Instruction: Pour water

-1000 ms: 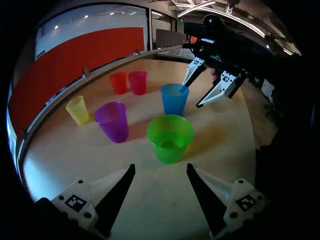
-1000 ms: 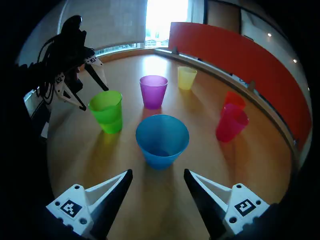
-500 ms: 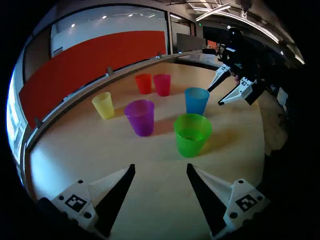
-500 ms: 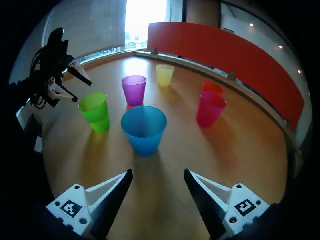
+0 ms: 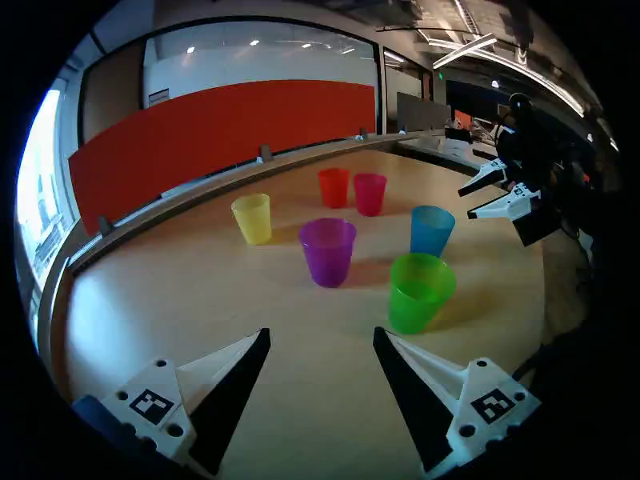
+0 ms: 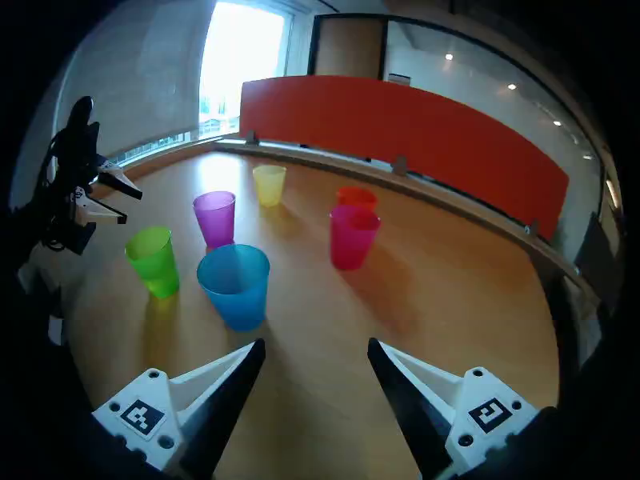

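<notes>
Holding both tools over the wooden surface (image 5: 160,320). Left hand-held gripper (image 5: 320,332): fingers spread wide, empty. Right hand-held gripper (image 6: 315,342): the same, wide and empty.

Six plastic cups stand upright ahead, all apart from my fingers, with bare wood between.

From the left one:
- The green cup (image 5: 420,292) is nearest, just ahead and right of the right fingertip.
- The blue cup (image 5: 432,230) is behind it.
- The purple cup (image 5: 328,252) is straight ahead.
- The yellow cup (image 5: 253,218) is farther off to the left.
- The red cup (image 5: 334,187) and pink cup (image 5: 370,194) are farthest, side by side.

From the right one:
- Blue is nearest, ahead-left, with green to its left.
- Pink is ahead, with red close behind it.

A red panel (image 5: 224,120) runs beyond the surface's far edge. I cannot tell whether any cup holds water.
</notes>
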